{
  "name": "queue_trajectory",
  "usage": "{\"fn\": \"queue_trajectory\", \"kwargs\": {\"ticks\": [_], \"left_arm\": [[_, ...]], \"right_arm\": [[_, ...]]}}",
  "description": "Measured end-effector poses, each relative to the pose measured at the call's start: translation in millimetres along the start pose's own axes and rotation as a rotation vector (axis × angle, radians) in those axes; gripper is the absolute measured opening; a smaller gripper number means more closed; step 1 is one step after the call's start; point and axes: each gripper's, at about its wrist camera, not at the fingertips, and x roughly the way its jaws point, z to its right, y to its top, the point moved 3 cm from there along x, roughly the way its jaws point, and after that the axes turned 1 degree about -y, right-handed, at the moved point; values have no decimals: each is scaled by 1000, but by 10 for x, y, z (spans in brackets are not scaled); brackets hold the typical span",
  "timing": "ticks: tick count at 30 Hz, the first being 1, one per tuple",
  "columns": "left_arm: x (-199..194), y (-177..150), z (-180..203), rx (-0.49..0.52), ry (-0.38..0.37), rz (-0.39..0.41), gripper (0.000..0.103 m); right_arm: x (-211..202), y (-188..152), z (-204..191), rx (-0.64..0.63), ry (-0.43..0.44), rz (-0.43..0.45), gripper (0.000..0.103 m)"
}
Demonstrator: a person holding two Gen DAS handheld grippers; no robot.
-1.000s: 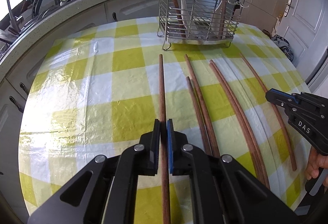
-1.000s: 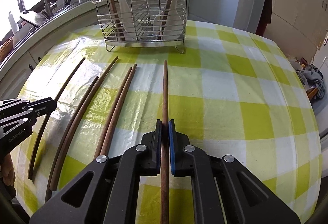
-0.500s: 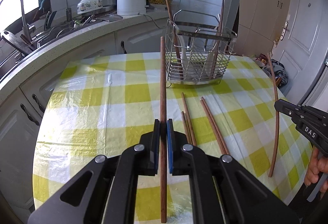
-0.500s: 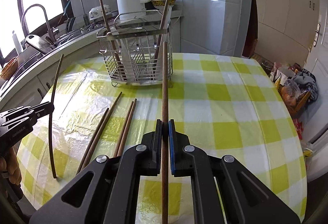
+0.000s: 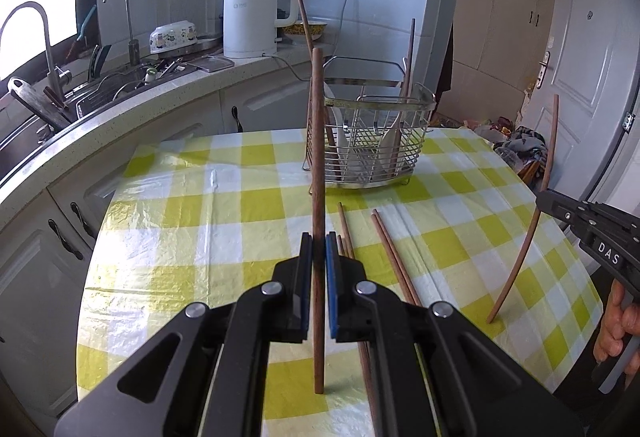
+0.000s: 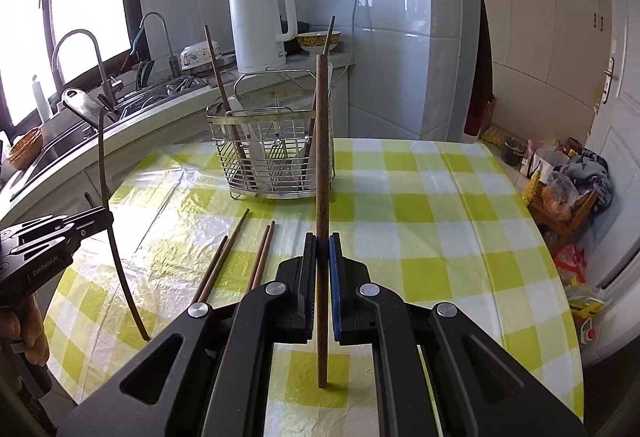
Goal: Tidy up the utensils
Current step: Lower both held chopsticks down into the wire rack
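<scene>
Both tongs, left [image 5: 318,265] and right [image 6: 322,265], each pinch one chopstick [image 5: 317,197]; four [image 5: 394,257] lie on the tabletop [image 5: 200,221], rack [image 5: 372,141] at twelve o'clock holds some.

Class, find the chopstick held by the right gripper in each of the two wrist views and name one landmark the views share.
Left wrist view: the right gripper's chopstick stands curved at the right edge, clamped by the right gripper.
Right wrist view: the same chopstick runs up the centre, between the fingers.
Shared landmark: the wire utensil rack at the table's far end.
</scene>
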Motion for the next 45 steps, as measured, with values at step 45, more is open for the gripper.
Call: {"fn": "queue_trajectory", "kwargs": {"ticks": [45], "left_arm": [[-89,2278,428,107,-93,195,6]], "right_arm": [[232,2147,-85,-46,5,162,6]]}}
